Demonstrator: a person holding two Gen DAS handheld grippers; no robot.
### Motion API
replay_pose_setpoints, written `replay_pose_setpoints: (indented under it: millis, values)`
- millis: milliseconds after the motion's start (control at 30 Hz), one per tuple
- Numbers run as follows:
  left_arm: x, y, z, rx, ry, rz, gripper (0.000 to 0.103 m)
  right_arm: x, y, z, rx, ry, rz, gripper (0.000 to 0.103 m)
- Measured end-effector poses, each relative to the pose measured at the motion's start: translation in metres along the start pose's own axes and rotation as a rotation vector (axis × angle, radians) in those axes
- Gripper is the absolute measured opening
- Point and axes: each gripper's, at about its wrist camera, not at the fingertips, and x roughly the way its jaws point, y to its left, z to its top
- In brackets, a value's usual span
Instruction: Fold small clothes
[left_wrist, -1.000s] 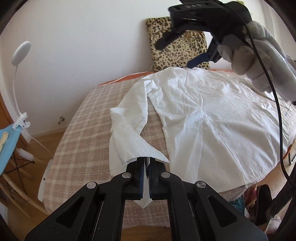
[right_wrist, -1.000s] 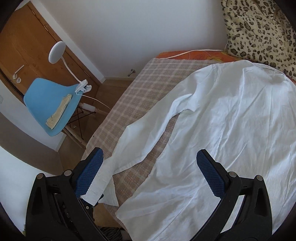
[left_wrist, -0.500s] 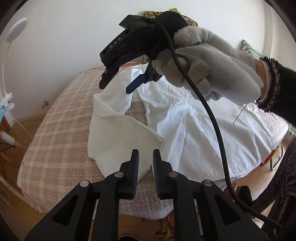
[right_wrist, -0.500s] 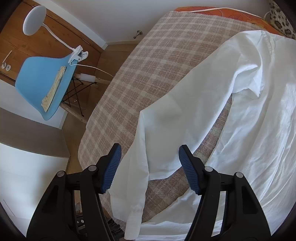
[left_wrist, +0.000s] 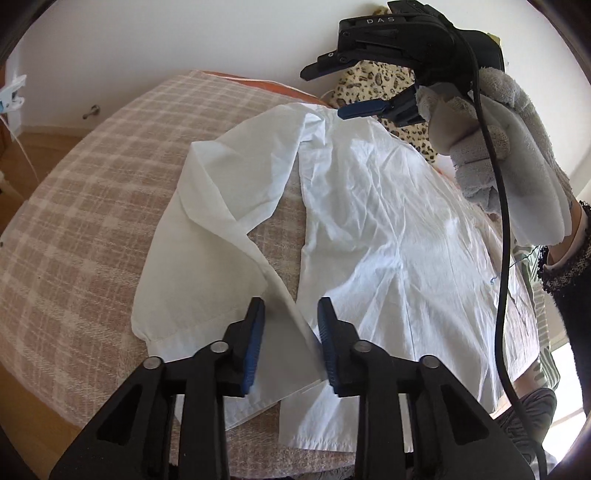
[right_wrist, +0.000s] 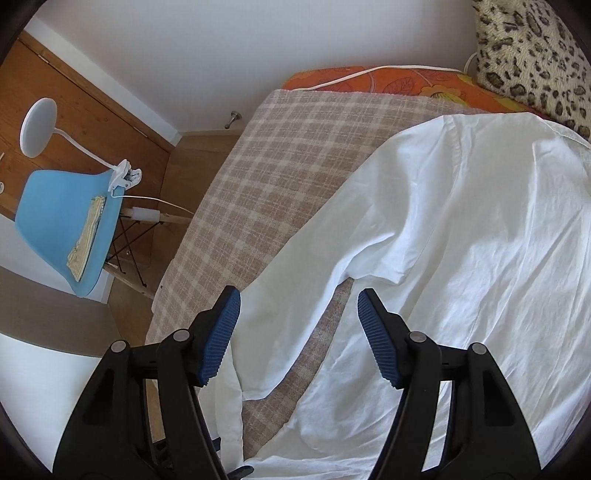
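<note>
A white shirt (left_wrist: 388, 221) lies spread flat on a plaid blanket (left_wrist: 74, 221) that covers a bed. Its long sleeve (left_wrist: 221, 206) bends down along the shirt's left side. My left gripper (left_wrist: 290, 332) is open just above the cuff end, with sleeve fabric showing loose between its blue fingers (left_wrist: 255, 332). A gloved hand (left_wrist: 498, 147) holds my right gripper (left_wrist: 340, 88) high over the shoulder end of the sleeve. In the right wrist view the right gripper (right_wrist: 299, 332) stands open over the sleeve (right_wrist: 295, 277), beside the shirt body (right_wrist: 480, 240). It holds nothing.
A leopard-print cushion (right_wrist: 528, 48) and an orange sheet (right_wrist: 406, 81) lie at the head of the bed. Left of the bed stand a blue chair (right_wrist: 55, 221) and a clip-on lamp (right_wrist: 37, 125). A black cable (left_wrist: 498, 258) hangs from the right gripper across the shirt.
My left gripper was shut on the sleeve cuff, has let it go and stands open; the cuff lies on the blanket. The right gripper's jaws narrowed and it moved over the sleeve.
</note>
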Motion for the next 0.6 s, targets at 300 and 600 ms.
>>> replay_pose_setpoints:
  millis: [300, 600]
  values:
    - [-0.057, 0.012, -0.003, 0.015, -0.12, -0.114, 0.001, 0.005, -0.011, 0.065, 0.051, 0.017, -0.099, 0.07]
    - [-0.084, -0.025, -0.02, 0.155, -0.136, -0.301, 0.001, 0.077, 0.01, 0.077, -0.012, 0.199, -0.252, 0.07]
